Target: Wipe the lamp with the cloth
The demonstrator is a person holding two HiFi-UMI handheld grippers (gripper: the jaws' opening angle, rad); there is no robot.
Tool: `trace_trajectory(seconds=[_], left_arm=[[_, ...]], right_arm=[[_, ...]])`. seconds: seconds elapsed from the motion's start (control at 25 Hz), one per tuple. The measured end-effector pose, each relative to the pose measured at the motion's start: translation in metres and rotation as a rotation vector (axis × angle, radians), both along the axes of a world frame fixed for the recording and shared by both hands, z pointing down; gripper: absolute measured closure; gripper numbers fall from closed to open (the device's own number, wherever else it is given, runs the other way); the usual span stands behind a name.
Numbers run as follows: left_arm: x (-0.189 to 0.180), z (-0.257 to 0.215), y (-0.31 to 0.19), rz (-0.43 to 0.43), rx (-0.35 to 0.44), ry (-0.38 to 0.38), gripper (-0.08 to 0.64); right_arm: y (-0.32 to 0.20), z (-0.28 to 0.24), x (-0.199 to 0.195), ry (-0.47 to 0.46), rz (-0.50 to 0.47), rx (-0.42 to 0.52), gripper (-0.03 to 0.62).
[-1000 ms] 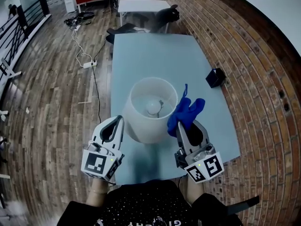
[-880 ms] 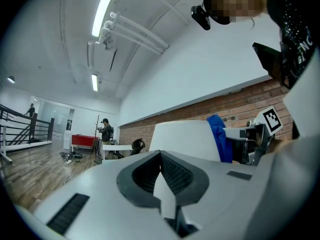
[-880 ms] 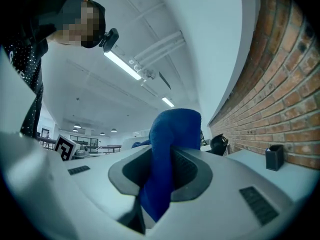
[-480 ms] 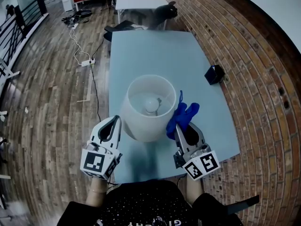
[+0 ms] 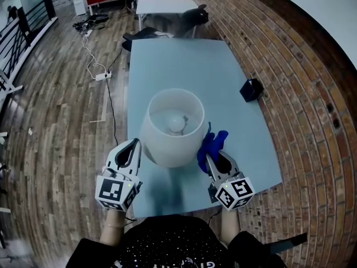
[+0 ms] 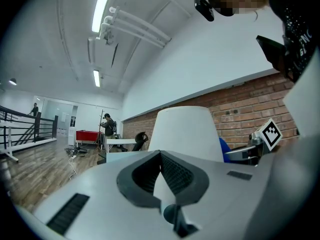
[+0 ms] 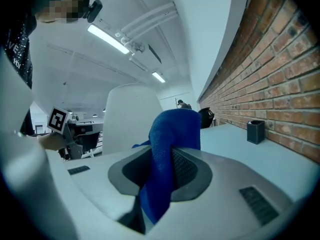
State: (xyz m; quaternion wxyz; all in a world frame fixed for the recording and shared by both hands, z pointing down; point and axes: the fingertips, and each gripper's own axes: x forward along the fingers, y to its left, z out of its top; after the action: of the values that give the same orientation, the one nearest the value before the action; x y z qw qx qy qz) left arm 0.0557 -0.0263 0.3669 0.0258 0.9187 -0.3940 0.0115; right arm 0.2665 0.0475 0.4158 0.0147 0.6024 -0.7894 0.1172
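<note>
A white lamp [image 5: 172,128] with a cone-shaped shade stands upright near the front of the pale blue table [image 5: 189,66]; its bulb [image 5: 176,126] shows through the open top. My right gripper [image 5: 212,156] is shut on a blue cloth [image 5: 211,144], which bunches up against the shade's right side. In the right gripper view the cloth [image 7: 170,149] fills the jaws, with the lamp [image 7: 131,119] just beyond. My left gripper [image 5: 135,145] is shut with nothing in it, close to the shade's left side; the lamp [image 6: 186,134] fills that gripper's view.
A small dark box [image 5: 252,89] sits near the table's right edge. A brick wall [image 5: 312,94] runs along the right. Cables and a power strip [image 5: 101,76] lie on the wooden floor to the left. A white table and a dark chair [image 5: 196,15] stand beyond the far end.
My right gripper has drawn back toward me and down along the shade's right side, taking the cloth with it. The left gripper has hardly moved.
</note>
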Motion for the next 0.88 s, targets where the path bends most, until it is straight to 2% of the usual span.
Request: trace_trajectory(seconds=[0.08,0.24,0.32,0.44,0.64,0.76,0.88], left_arm=[[-0.002,-0.002,-0.001,0.000,0.009,-0.008,0.551],[-0.010,-0.019,-0.013,-0.009,0.070,-0.019,0.551],[-0.010,-0.031,-0.023,-0.019,0.103,-0.018,0.551],[-0.007,-0.046,-0.038,-0.030,0.138,-0.014,0.551],[-0.003,-0.061,-0.057,-0.031,0.178,-0.013,0.551],[0.000,-0.057,-0.064,-0.028,0.175,-0.017,0.551],[-0.002,-0.047,-0.074,-0.028,0.150,-0.019,0.551]], right_arm=[[0.002,-0.008,0.012,-0.051,0.017,0.020,0.500],[-0.016,-0.073,0.034,-0.186,-0.001,0.174,0.500],[-0.034,-0.113,0.039,-0.230,-0.048,0.241,0.500],[-0.059,-0.159,0.032,-0.316,-0.151,0.291,0.500],[-0.088,-0.173,0.009,-0.493,-0.271,0.251,0.500],[-0.099,-0.153,0.008,-0.498,-0.259,0.206,0.500],[-0.108,-0.131,0.007,-0.458,-0.252,0.155,0.500]])
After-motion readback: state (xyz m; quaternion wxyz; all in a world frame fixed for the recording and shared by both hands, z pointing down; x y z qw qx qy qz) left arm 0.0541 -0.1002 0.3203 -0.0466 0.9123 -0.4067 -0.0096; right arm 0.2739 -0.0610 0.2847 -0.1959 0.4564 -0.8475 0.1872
